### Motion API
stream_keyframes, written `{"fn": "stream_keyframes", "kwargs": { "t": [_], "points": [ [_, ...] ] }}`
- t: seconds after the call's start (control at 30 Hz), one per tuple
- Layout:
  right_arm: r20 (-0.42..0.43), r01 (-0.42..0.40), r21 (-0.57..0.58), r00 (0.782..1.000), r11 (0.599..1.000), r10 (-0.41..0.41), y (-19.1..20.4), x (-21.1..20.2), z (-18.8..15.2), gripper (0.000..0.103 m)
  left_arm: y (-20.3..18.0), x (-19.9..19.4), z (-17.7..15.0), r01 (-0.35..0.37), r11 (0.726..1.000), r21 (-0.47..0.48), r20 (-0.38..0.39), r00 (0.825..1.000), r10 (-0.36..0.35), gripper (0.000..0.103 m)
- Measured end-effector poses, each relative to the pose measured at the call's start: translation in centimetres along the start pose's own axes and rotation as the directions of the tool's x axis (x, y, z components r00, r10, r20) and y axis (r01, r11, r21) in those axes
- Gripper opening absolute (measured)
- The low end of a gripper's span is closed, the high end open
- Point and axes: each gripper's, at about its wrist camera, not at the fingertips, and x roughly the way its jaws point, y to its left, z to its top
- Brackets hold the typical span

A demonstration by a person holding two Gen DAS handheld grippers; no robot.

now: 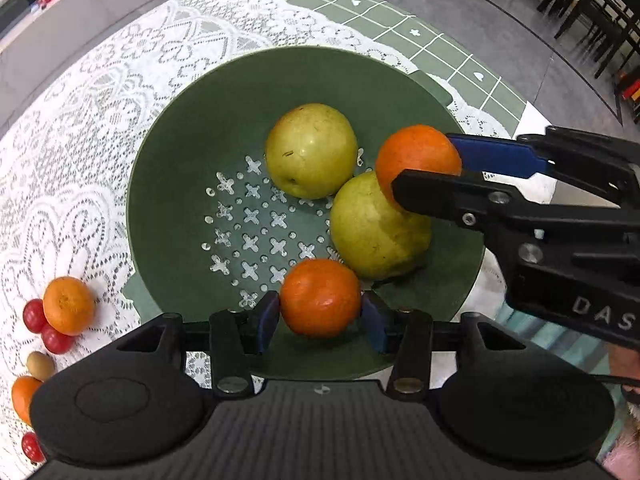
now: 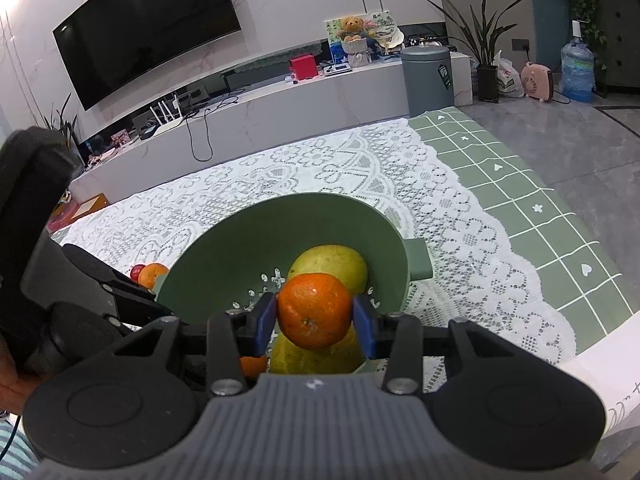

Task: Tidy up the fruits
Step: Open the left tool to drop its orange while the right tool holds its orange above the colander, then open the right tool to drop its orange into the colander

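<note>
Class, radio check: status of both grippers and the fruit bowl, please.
Left gripper open around orange, inside green bowl. Right gripper shut on second orange, above bowl. Two pears inside; nothing blocking.

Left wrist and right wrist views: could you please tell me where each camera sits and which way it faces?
Left wrist: on the left tongs, looking steeply down into the green bowl; its fingers flank the near orange, the right tongs enter from the right.
Right wrist: on the right tongs, looking shallowly across the bowl towards a TV wall; its fingers clamp the held orange.
Shared: bowl, yellow-green fruits, both oranges.
</note>
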Motion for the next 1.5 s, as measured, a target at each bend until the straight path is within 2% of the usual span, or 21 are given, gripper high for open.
{"fn": "stream_keyframes", "kwargs": {
  "t": [0.1,0.23,0.37,0.47,0.67,0.8,0.87,1.07,1.4,1.5],
  "points": [
    [-0.006,-0.01,-0.007,1.0,1.0,0.01,0.0,0.3,0.3,0.04,0.3,-0.2,0.0,0.022,1.0,-0.005,0.017,1.0,-0.022,0.065],
    [-0.018,-0.049,-0.021,0.999,0.999,0.049,0.5,0.7,0.9,0.04,0.7,-1.8,-0.6,0.007,1.0,-0.021,0.083,0.997,-0.006,0.065],
    [-0.047,-0.103,-0.034,0.994,0.994,0.101,1.4,1.8,1.5,0.04,1.3,-4.7,-2.1,0.0,0.999,-0.038,0.17,0.985,0.007,0.065],
    [-0.081,-0.128,-0.031,0.989,0.991,0.125,2.1,3.3,1.8,0.04,2.0,-6.7,-3.4,-0.025,0.997,-0.067,0.216,0.976,0.039,0.066],
    [-0.126,-0.092,-0.048,0.988,0.995,0.085,3.7,5.9,1.8,0.04,4.1,-9.2,-6.3,-0.071,0.978,-0.194,0.288,0.949,0.126,0.066],
    [-0.149,-0.042,-0.047,0.988,0.998,0.035,4.5,7.7,1.8,0.04,4.7,-9.3,-7.9,-0.125,0.961,-0.246,0.291,0.936,0.196,0.066],
    [-0.163,-0.035,-0.049,0.986,0.998,0.027,4.9,8.3,1.6,0.04,5.0,-9.1,-8.7,-0.131,0.952,-0.275,0.282,0.936,0.21,0.066],
    [-0.192,0.005,-0.079,0.981,0.997,-0.02,5.7,9.7,1.1,0.04,5.7,-8.6,-10.2,-0.128,0.929,-0.348,0.247,0.943,0.223,0.066],
    [-0.198,0.058,-0.131,0.977,0.99,-0.084,6.8,10.1,1.0,0.041,7.1,-8.9,-13.4,-0.092,0.907,-0.411,0.254,0.944,0.211,0.066],
    [-0.181,0.063,-0.146,0.979,0.987,-0.089,7.2,9.4,1.2,0.047,7.4,-9.1,-14.1,-0.081,0.902,-0.425,0.265,0.941,0.21,0.066]
  ]
}}
